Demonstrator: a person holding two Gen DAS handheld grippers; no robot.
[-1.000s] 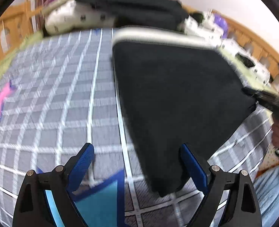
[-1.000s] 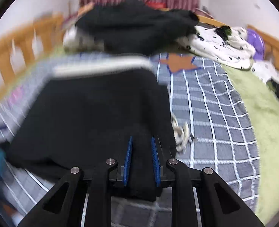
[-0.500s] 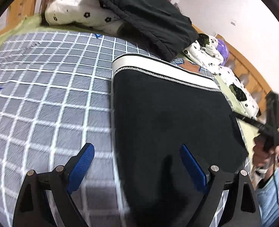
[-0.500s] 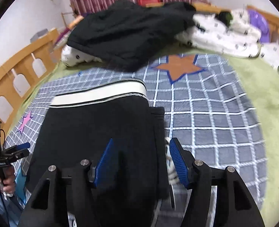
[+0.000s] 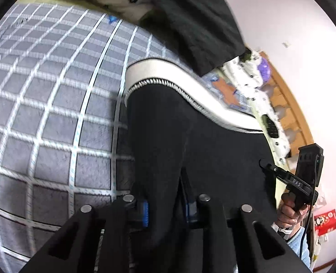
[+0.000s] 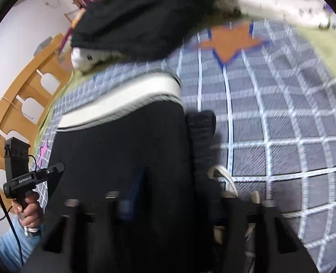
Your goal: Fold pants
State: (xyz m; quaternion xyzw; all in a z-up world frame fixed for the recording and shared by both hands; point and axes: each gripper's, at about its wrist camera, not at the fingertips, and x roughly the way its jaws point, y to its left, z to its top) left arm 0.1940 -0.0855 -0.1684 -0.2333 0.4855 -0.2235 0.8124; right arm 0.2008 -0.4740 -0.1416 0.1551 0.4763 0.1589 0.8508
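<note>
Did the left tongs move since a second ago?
Yes. The left tongs went forward and closed on the near edge of the black pants; against the checked blanket, the white waistband now looms much nearer.

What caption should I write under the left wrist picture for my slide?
Left gripper shut on the near edge of the black pants, which lie on a grey checked blanket.
</note>
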